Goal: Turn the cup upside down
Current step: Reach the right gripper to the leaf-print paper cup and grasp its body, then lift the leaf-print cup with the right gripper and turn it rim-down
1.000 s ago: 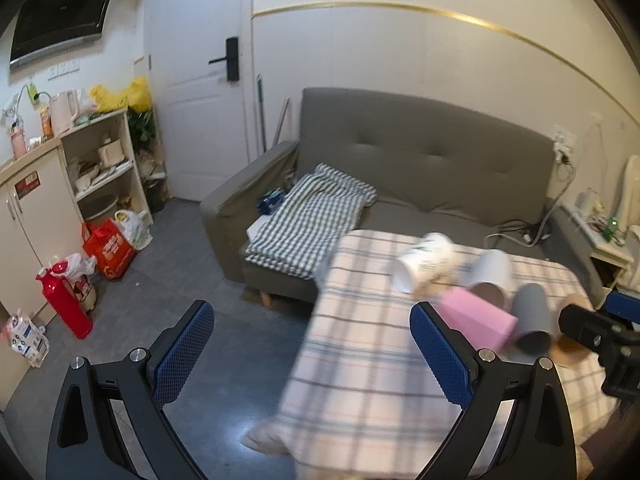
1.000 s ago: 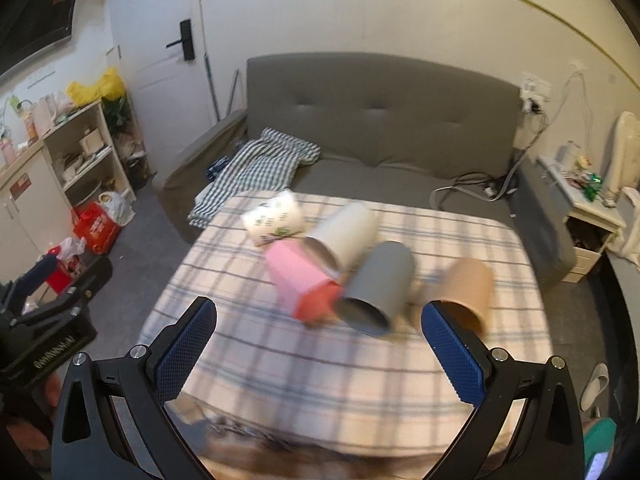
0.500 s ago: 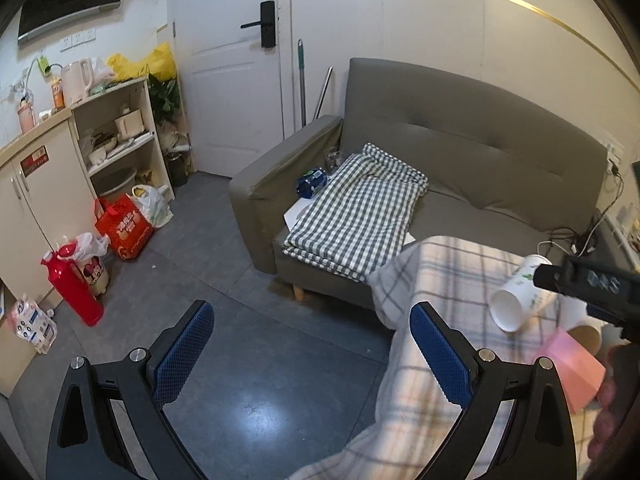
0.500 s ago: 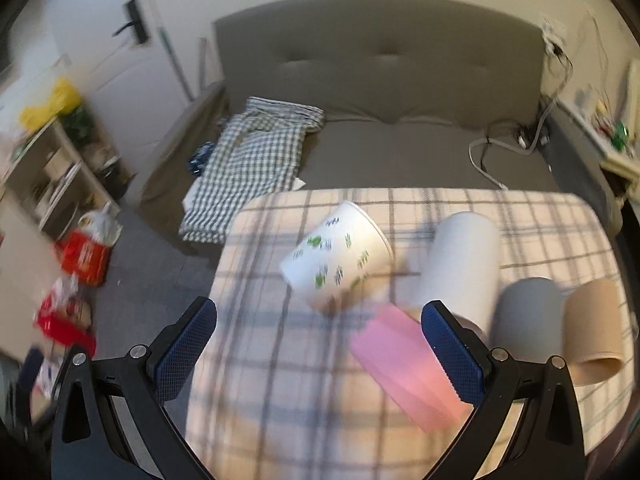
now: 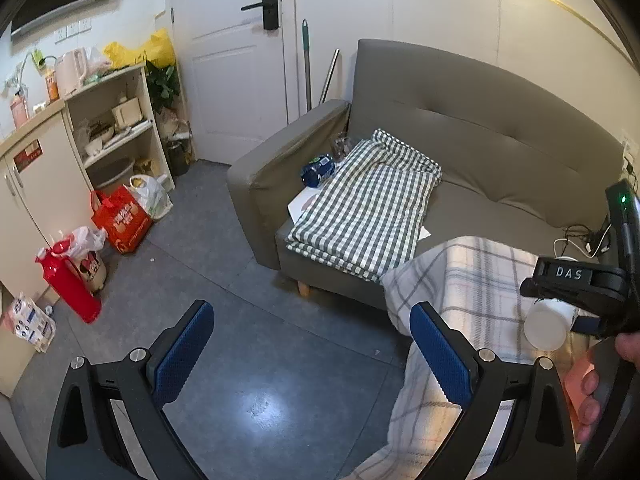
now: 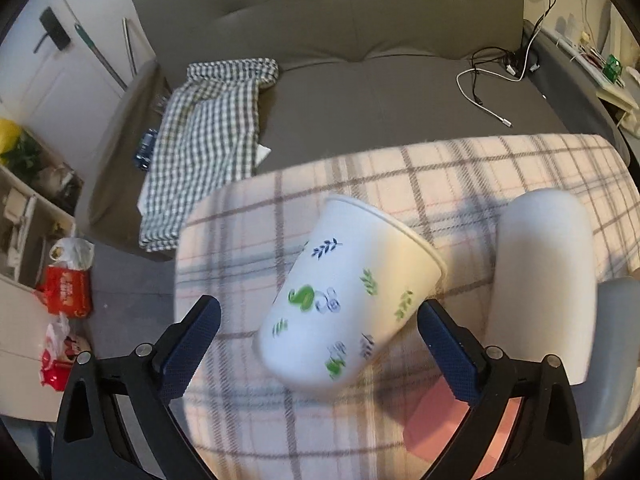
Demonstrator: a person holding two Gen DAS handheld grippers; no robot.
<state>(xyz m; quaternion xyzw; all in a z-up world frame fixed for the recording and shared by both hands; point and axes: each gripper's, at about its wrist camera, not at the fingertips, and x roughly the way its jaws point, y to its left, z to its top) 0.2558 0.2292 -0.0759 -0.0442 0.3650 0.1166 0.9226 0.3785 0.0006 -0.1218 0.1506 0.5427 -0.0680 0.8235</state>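
A white paper cup with green and blue leaf prints lies on its side on the plaid tablecloth, base toward me, rim pointing away to the right. My right gripper is open, its blue pads on either side of the cup's base end, not touching it. The cup's base shows at the right of the left wrist view, under the right gripper's body. My left gripper is open and empty, held over the floor left of the table.
A white cup, a grey cup and a pink box lie right of the printed cup. A grey sofa with a checked blanket stands behind the table. Bags and a shelf line the left wall.
My right gripper has moved forward and down, so the printed cup now lies between its open fingers. My left gripper has swung left, away from the table.
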